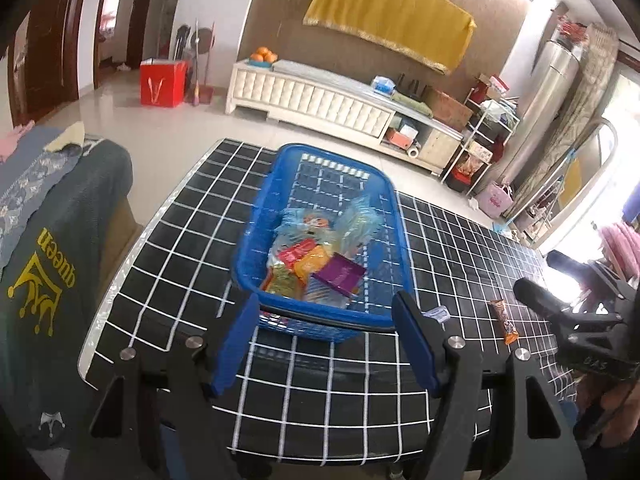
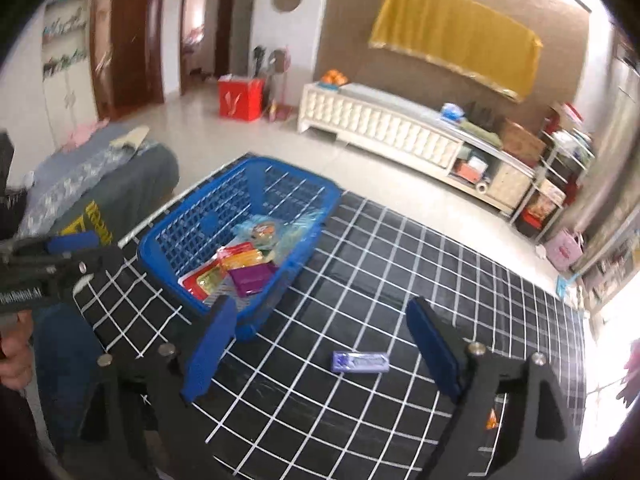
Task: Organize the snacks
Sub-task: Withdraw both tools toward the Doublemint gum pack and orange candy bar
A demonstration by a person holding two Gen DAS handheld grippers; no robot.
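Note:
A blue plastic basket (image 1: 260,200) (image 2: 176,232) stands on the black grid-patterned table (image 1: 180,248) (image 2: 440,280). It holds several snack packets, among them a purple box (image 1: 339,276) (image 2: 252,278) and a red packet (image 1: 296,252). My left gripper (image 1: 326,344) is open, its blue pads on either side of the basket's near end and a little short of it. My right gripper (image 2: 320,352) is open above the table to the right of the basket. A small purple gum packet (image 2: 360,361) (image 1: 438,314) lies flat just ahead of it. A brown and orange snack bar (image 1: 503,320) lies further right.
A seat draped in grey cloth with a yellow print (image 1: 48,280) sits against the table's left edge. Across the tiled floor stand a white low cabinet (image 1: 312,96) and a red box (image 1: 162,82). A person's hand (image 2: 14,360) holds the left gripper's handle.

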